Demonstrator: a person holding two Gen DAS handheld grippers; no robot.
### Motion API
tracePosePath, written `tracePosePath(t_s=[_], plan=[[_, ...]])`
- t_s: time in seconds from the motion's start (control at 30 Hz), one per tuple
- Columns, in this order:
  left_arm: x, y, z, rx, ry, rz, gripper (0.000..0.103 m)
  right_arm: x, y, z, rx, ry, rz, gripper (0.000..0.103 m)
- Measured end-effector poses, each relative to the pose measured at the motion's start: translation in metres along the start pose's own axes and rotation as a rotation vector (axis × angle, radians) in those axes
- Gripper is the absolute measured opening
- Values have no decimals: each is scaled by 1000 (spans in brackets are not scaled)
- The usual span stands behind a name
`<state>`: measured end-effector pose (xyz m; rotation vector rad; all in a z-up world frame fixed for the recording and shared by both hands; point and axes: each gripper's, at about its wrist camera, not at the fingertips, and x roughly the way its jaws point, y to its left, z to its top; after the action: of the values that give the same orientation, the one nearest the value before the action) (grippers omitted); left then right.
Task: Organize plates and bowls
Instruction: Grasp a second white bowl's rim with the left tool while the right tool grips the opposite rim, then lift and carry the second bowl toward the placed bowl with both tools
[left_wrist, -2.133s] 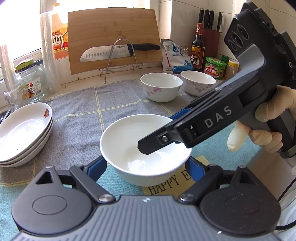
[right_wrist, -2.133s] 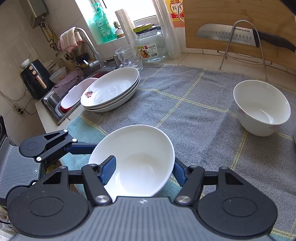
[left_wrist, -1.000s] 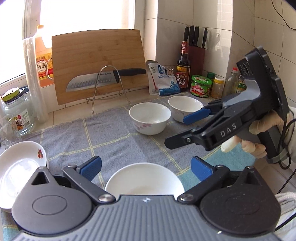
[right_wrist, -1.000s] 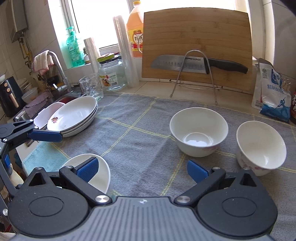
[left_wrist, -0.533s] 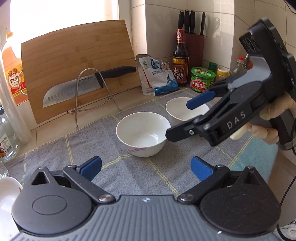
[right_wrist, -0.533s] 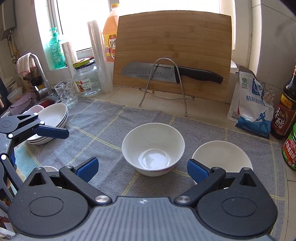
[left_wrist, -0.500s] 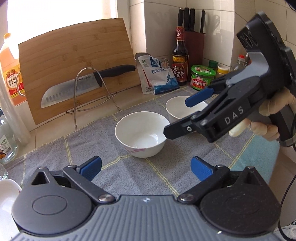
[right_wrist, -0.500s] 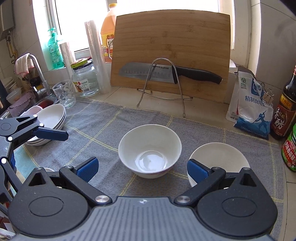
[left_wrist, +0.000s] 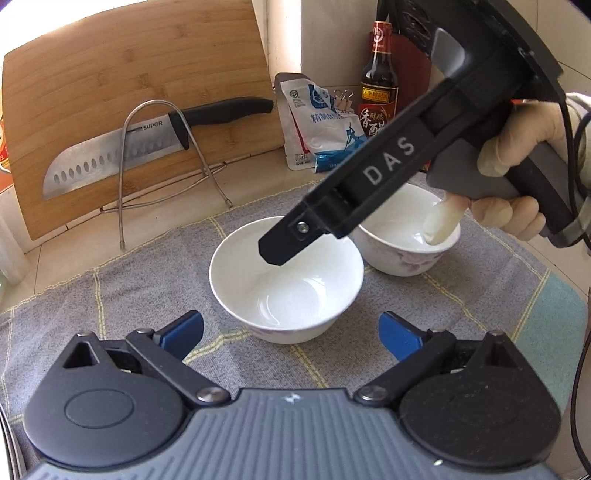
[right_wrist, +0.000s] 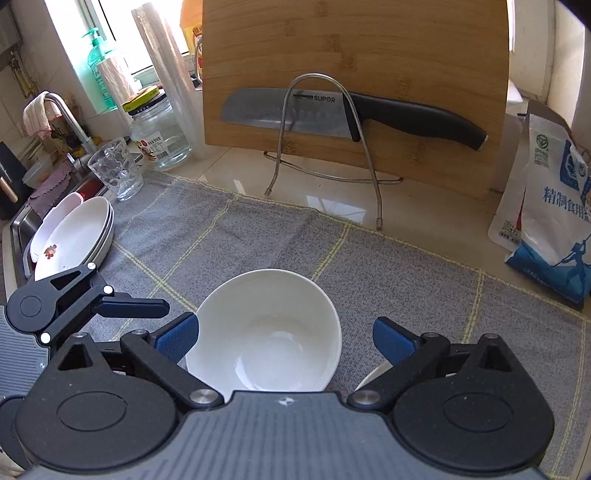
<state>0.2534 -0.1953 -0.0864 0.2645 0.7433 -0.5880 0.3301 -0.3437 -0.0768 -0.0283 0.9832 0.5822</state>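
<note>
Fig. legend: two white porcelain bowls on a grey checked dish mat, both grippers closing in. Left gripper (left_wrist: 290, 334): blue pads spread wide, nothing held, just short of the near bowl (left_wrist: 286, 278), which stands upright on the mat (left_wrist: 147, 288) w/ faint floral print near its base. Right gripper (right_wrist: 282, 339): fingers likewise wide apart, empty, poised above that bowl w/ its left pad (right_wrist: 177, 338) beside the rim (contact can't be judged from either view). Second bowl (left_wrist: 406, 236) sits just beside the first, behind-right, partly hidden by the right gripper's body. Stack of shallow plates (right_wrist: 74, 240) lies well apart at the mat's far left, near the sink.

Step in hand, as judged: pinching the near bowl's rim to nest it w/ its neighbour. To do it well: straddle the rim wall w/ one pad inside, one outside; seat pads deep before squeezing (glazed porcelain is slick); lift vertically; keep the left gripper clear of the right's path, since both crowd one bowl. Knife (right_wrist: 351, 114) on the wire stand, against the bamboo board, is not involved.
</note>
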Motion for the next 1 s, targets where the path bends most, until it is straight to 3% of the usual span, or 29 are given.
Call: tracePosePath(t_s=[0.2, 0.47, 1.0], plan=[[14, 9, 5, -32, 24, -11, 95, 19, -8, 6, 40, 61, 22, 98], [25, 13, 11, -52, 50, -20, 87, 26, -11, 5, 70, 95, 63, 81], [28, 9, 13, 2, 59, 14, 87, 26, -6, 5, 66, 105, 57, 78]])
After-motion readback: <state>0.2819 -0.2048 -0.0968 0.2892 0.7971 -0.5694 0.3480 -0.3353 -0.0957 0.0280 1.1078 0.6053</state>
